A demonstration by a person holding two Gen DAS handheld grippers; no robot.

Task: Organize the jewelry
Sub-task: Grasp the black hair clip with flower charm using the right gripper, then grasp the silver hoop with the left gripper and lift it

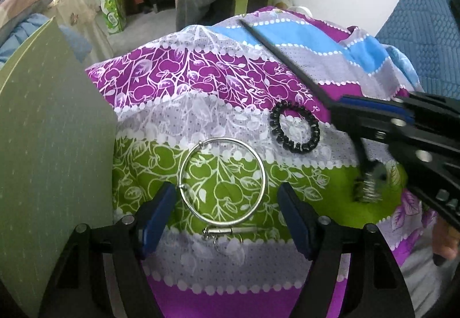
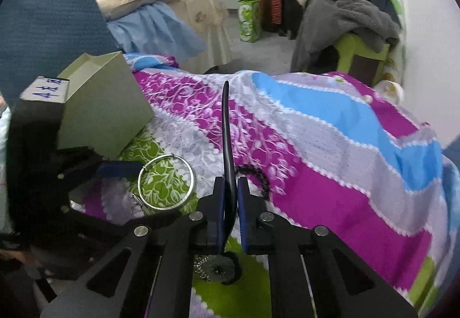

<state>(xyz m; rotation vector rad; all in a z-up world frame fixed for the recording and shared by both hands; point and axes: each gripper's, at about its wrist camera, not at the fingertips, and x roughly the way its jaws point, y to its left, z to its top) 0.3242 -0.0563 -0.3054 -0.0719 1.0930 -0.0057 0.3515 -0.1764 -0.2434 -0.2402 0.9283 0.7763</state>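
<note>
A silver bangle [image 1: 222,181] with a clasp lies flat on the patterned bedsheet [image 1: 201,79]; it also shows in the right wrist view [image 2: 166,181]. My left gripper [image 1: 227,214] is open, its blue pads on either side of the bangle, not touching it. A black coiled hair tie [image 1: 294,127] lies beyond it, partly hidden in the right wrist view [image 2: 258,175]. My right gripper [image 2: 230,194] is shut on a long black hair stick [image 2: 226,128], which also shows in the left wrist view [image 1: 284,56], with a small ornament hanging at its lower end [image 2: 220,267].
An open grey-green box [image 2: 106,105] stands on the bed at the left; its wall fills the left of the left wrist view [image 1: 51,131]. A blue cushion [image 1: 422,39] is at the right. Beyond the bed are a green stool with clothes [image 2: 359,28] and a green bag [image 2: 250,19].
</note>
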